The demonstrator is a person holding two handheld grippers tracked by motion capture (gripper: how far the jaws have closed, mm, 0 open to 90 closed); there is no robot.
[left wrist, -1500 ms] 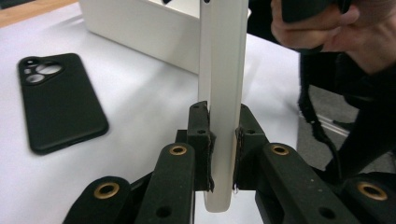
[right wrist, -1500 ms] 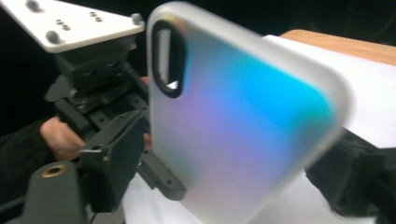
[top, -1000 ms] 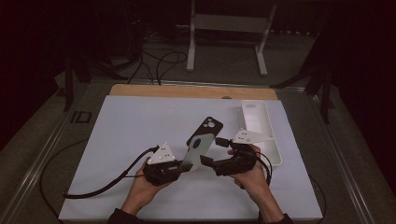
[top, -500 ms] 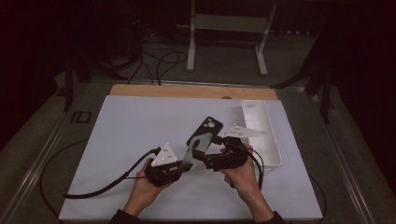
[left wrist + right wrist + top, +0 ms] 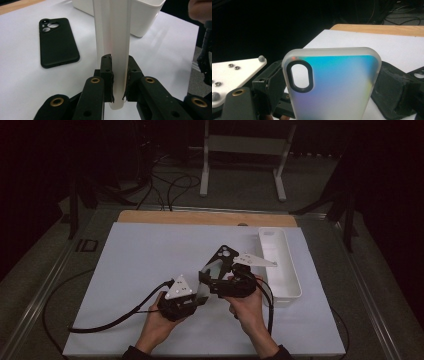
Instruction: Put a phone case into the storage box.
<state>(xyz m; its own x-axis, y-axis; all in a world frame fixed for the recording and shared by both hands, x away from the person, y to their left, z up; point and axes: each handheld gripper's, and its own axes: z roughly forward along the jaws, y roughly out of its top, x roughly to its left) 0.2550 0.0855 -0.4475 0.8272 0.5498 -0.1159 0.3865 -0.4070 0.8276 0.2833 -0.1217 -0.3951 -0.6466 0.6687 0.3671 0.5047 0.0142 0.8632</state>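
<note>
Just above the white mat, toward its near right part, a frosted translucent phone case with a blue-green sheen and an oval camera cut-out (image 5: 332, 85) is held clear of the surface between the two tools. Seen edge-on in the left gripper view, it rises as a pale strip straight up from the left gripper (image 5: 119, 82), whose black jaws are closed tight on its lower end, pads pressing both faces. In the right gripper view the case stands broadside between the wide-set jaws of the right gripper (image 5: 329, 82), one pad at each long edge; those jaws have just been closing in on it, and whether the pads already press it I cannot tell. Behind it, nearer the mat's middle, a black phone case with a camera cluster (image 5: 58, 41) lies flat. Beside that, a long white plastic tray (image 5: 280, 265) sits along the mat's right edge.
</note>
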